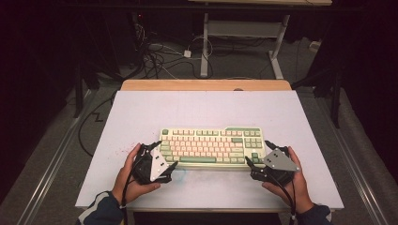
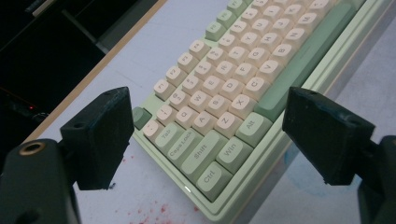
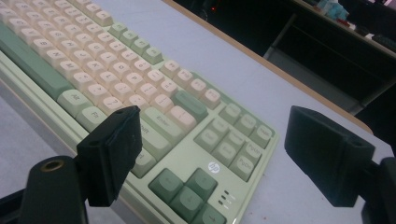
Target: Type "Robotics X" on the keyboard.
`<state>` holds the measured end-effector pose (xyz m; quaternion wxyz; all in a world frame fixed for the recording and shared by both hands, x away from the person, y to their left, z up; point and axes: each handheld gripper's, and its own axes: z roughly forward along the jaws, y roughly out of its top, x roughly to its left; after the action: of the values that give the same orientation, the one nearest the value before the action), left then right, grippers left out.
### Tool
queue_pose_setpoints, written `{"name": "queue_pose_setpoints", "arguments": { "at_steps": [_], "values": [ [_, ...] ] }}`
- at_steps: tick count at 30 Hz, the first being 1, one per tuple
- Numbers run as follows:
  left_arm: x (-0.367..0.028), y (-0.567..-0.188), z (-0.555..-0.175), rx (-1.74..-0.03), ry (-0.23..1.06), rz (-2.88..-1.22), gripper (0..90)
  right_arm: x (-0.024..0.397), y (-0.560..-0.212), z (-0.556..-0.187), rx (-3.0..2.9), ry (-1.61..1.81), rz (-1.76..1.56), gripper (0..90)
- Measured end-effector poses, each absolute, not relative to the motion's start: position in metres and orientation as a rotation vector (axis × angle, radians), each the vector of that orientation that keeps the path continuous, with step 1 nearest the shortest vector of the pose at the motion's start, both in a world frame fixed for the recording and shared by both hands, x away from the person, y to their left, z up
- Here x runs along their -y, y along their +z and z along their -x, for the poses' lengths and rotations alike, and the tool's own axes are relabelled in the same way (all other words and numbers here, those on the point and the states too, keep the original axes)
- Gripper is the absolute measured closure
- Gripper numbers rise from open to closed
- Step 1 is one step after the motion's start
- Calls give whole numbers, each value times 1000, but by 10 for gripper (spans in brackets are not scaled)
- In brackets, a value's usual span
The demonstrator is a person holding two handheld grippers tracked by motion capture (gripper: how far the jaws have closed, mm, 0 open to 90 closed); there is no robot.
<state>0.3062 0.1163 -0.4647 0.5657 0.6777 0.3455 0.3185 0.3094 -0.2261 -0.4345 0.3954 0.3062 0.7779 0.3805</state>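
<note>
A pale green keyboard [image 1: 211,146] with cream and green keys lies flat in the middle of the white tabletop. My left gripper [image 1: 164,154] is open at its left end, held in a hand. In the left gripper view the jaws stand wide apart on either side of the Ctrl corner of the keyboard [image 2: 224,93], not touching it. My right gripper [image 1: 259,153] is open at the right end. In the right gripper view the gripper [image 3: 215,126] straddles the arrow-key corner of the keyboard [image 3: 116,65]. Nothing is held.
The white tabletop [image 1: 202,112] has a wooden far edge [image 1: 206,85]. Red specks [image 2: 154,212] mark the surface by the keyboard's left corner. Beyond the table, cables [image 1: 159,56] lie on the floor beside a desk frame [image 1: 244,33].
</note>
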Motion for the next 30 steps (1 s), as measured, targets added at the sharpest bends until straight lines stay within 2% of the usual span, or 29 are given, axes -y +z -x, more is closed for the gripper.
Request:
{"name": "queue_pose_setpoints", "arguments": {
  "at_steps": [30],
  "values": [
    [-158,-493,-299,-857,782,-1589,154,261,-453,-303,-1945,906,-838,201]
  ]
}}
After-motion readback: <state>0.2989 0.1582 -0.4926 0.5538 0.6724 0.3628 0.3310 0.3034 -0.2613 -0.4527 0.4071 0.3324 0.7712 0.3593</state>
